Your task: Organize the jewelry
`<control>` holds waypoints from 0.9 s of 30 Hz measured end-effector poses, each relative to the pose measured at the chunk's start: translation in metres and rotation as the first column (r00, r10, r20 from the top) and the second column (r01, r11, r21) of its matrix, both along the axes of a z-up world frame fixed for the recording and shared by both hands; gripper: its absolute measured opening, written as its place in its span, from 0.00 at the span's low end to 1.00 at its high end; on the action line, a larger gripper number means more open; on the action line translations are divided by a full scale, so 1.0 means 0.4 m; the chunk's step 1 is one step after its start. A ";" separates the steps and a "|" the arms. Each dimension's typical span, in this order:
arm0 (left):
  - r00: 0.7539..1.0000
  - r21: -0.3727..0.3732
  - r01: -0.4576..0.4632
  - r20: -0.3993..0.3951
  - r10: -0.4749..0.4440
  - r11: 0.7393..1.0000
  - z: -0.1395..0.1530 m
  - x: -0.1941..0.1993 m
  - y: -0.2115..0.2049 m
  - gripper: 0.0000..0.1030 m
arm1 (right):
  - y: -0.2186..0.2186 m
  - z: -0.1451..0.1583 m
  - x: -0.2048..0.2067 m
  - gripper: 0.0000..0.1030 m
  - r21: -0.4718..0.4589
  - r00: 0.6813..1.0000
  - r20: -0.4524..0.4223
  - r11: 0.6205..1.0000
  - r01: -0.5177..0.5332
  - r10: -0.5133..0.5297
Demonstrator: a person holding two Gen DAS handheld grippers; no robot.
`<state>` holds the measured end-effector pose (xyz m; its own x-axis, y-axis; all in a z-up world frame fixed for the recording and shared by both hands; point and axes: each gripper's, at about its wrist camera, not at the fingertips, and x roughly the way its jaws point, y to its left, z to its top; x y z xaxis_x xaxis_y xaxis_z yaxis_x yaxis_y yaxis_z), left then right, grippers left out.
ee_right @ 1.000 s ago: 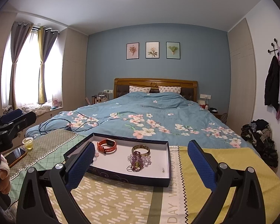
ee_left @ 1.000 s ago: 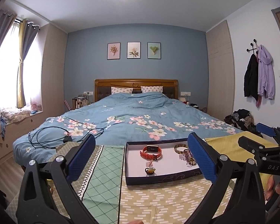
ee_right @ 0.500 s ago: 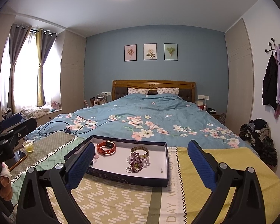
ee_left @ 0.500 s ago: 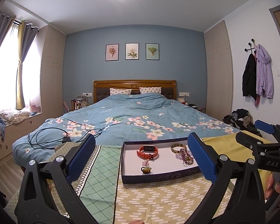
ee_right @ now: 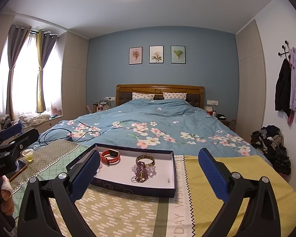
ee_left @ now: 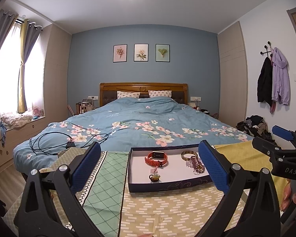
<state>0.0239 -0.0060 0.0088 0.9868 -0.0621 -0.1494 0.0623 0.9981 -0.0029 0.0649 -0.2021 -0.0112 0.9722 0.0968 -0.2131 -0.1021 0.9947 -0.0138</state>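
Note:
A shallow dark blue tray (ee_left: 167,186) (ee_right: 132,190) with a white floor lies on the patterned cloth. In it are an orange watch (ee_left: 156,158) (ee_right: 110,156), a gold bangle (ee_left: 189,155) (ee_right: 145,160), a heap of purple beads and rings (ee_left: 196,164) (ee_right: 142,170) and a small dark teapot charm (ee_left: 154,177). My left gripper (ee_left: 150,167) is open and empty, in front of the tray. My right gripper (ee_right: 149,174) is open and empty, in front of the tray's right half.
The cloth-covered table (ee_right: 128,213) stands at the foot of a blue floral bed (ee_left: 144,124). A black cable (ee_left: 49,142) lies on the bed's left corner. A small cup of yellow liquid (ee_right: 28,155) and a phone (ee_right: 19,167) sit at the table's left.
Both cameras have tilted up and drawn back slightly, so the tray sits lower and looks smaller. Both grippers stay open. Nothing in the tray has moved.

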 end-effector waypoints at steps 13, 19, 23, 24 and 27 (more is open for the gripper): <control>1.000 -0.015 0.010 -0.013 -0.010 1.000 -0.008 0.005 -0.003 0.95 | -0.003 0.013 -0.010 0.93 0.008 1.000 0.010 1.000 0.019 -0.019; 1.000 -0.013 0.011 -0.016 -0.011 1.000 -0.006 0.003 -0.002 0.95 | -0.005 0.014 -0.017 0.93 0.012 1.000 0.019 1.000 0.019 -0.020; 1.000 -0.011 0.010 -0.014 -0.010 1.000 -0.005 0.001 -0.005 0.95 | -0.007 0.015 -0.019 0.93 0.015 1.000 0.022 1.000 0.021 -0.021; 1.000 -0.010 0.011 -0.012 -0.011 1.000 -0.006 0.002 -0.006 0.95 | -0.009 0.016 -0.021 0.93 0.016 0.999 0.023 1.000 0.022 -0.023; 1.000 -0.006 0.012 -0.009 -0.012 1.000 -0.006 0.001 -0.011 0.95 | -0.012 0.017 -0.020 0.93 0.020 0.999 0.022 0.999 0.025 -0.026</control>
